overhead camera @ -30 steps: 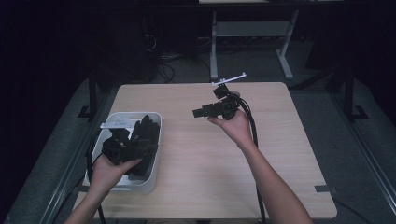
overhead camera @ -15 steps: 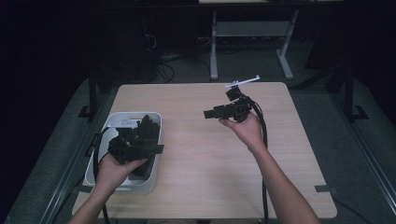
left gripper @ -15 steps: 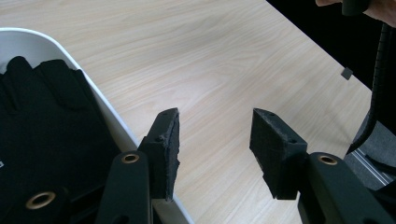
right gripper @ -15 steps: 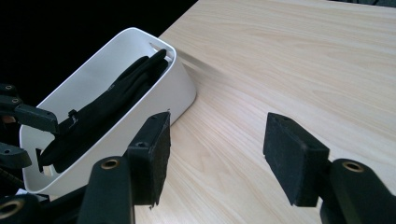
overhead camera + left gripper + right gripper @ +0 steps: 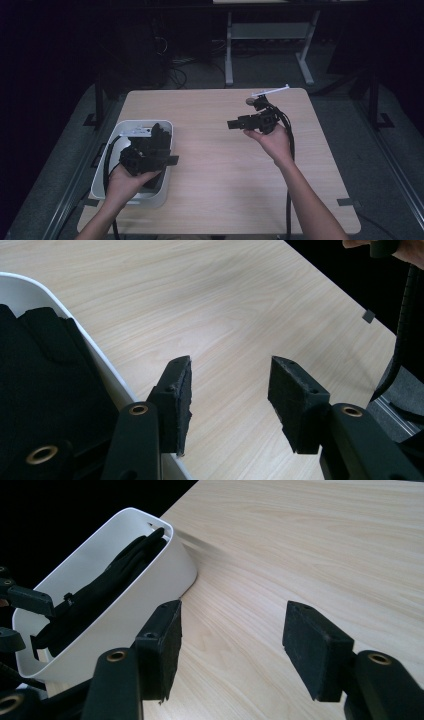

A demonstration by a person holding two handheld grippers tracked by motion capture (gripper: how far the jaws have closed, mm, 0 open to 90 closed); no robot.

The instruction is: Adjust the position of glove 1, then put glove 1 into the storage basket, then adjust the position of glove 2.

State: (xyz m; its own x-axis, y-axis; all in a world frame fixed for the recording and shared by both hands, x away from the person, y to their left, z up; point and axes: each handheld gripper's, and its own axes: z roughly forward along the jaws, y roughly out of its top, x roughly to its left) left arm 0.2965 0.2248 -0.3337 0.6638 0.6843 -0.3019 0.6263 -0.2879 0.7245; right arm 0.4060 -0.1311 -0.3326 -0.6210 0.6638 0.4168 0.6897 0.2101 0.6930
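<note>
Left gripper (image 5: 172, 161) hovers at the right rim of the white bin (image 5: 162, 192), jaws parted wide, nothing between them. Right gripper (image 5: 231, 124) is held up over mid-worktop (image 5: 210, 200), well apart from the bin, jaws pointing toward it, also wide and empty. Bin sits at the worktop's left edge and holds black fabric items (image 5: 100, 597), bunched; they look like gloves, though I cannot tell how many. Judged step: reaching in for one item. To do it well, tip the left jaws down over a raised fold near the rim, close on a single layer, and lift straight up so the light bin does not drag.
</note>
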